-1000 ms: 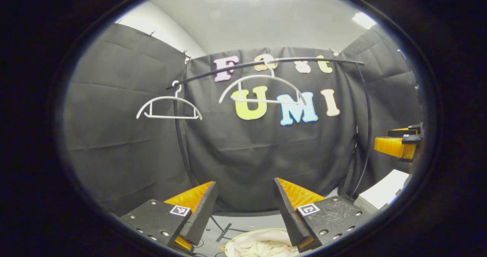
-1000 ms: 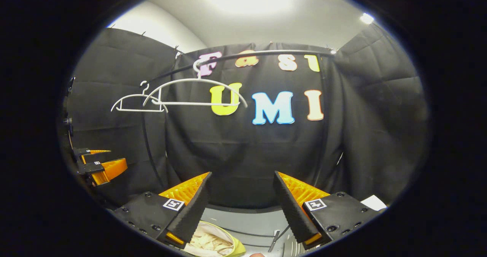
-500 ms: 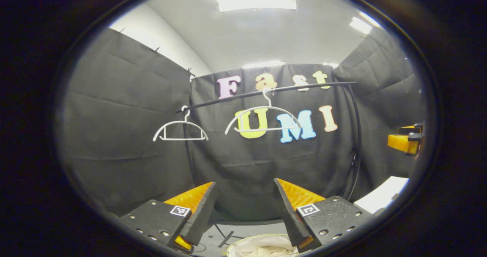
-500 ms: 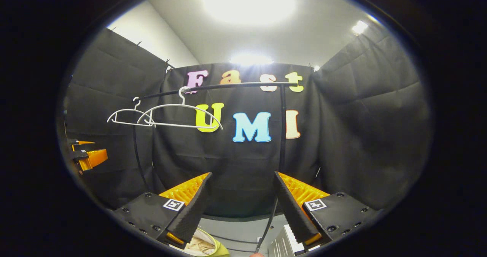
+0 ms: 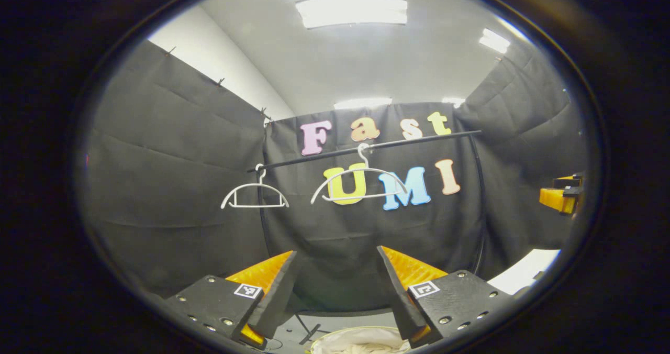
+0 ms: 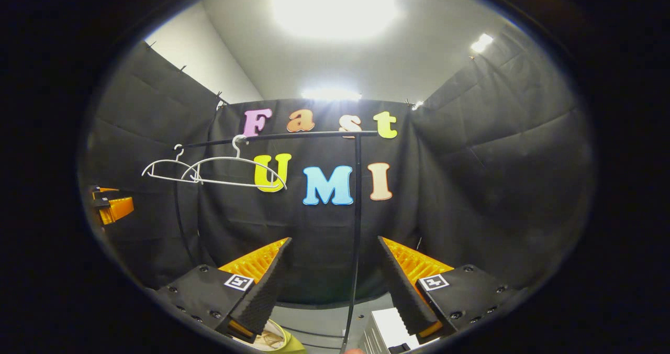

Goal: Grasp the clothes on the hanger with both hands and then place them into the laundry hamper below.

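**Both grippers spread and empty, clothes in the hamper**

In the left gripper view we see our left gripper (image 5: pixel 337 291) with its fingers spread wide and nothing between them. Just below the fingertips, at the bottom edge, pale clothes (image 5: pixel 361 341) lie bunched inside the laundry hamper (image 5: pixel 335 332), whose light rim curves around them. Ahead of us a black rail (image 5: pixel 366 148) runs across the booth, and two bare white hangers hook over it: the left hanger (image 5: pixel 255 196) near the rail's left end and the middle hanger (image 5: pixel 358 183) around its centre.

In the right gripper view our right gripper (image 6: pixel 335 286) likewise has its fingers parted, gripping nothing. A yellow-green edge of the hamper (image 6: pixel 290 343) peeks out beside the left finger, with a bit of cream cloth (image 6: pixel 267 338) inside. The rail's right upright (image 6: pixel 356 228) rises between the two fingers, farther back. A white ribbed object (image 6: pixel 384 333) sits at the bottom edge; we cannot tell what it is.

Each gripper appears at the far side edge of the other's view.
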`<state>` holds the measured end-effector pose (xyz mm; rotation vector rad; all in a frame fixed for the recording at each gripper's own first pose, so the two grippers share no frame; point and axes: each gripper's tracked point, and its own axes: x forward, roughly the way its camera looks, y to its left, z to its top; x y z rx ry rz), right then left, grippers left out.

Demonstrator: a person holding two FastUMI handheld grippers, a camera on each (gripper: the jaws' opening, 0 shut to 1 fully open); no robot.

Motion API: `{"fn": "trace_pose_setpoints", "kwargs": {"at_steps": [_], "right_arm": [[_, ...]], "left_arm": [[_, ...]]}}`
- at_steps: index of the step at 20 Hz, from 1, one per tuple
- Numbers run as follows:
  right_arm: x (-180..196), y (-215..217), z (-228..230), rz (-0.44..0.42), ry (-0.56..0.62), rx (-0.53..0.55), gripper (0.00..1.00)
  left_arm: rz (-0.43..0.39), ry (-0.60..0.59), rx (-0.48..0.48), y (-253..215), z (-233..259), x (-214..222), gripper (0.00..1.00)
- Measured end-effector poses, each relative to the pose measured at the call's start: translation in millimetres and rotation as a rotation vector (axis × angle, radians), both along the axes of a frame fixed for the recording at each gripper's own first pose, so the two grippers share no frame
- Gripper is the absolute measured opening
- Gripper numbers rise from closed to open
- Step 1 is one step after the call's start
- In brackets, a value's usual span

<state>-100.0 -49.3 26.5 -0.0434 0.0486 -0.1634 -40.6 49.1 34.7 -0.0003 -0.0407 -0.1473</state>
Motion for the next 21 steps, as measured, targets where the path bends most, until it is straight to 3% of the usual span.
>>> {"fn": "trace_pose_setpoints", "kwargs": {"at_steps": [21], "right_arm": [[13,-9,8,-0.019,-0.025,-0.002,0.99]], "left_arm": [[-0.01,0.002,0.008,-1,-1,13,0.87]]}}
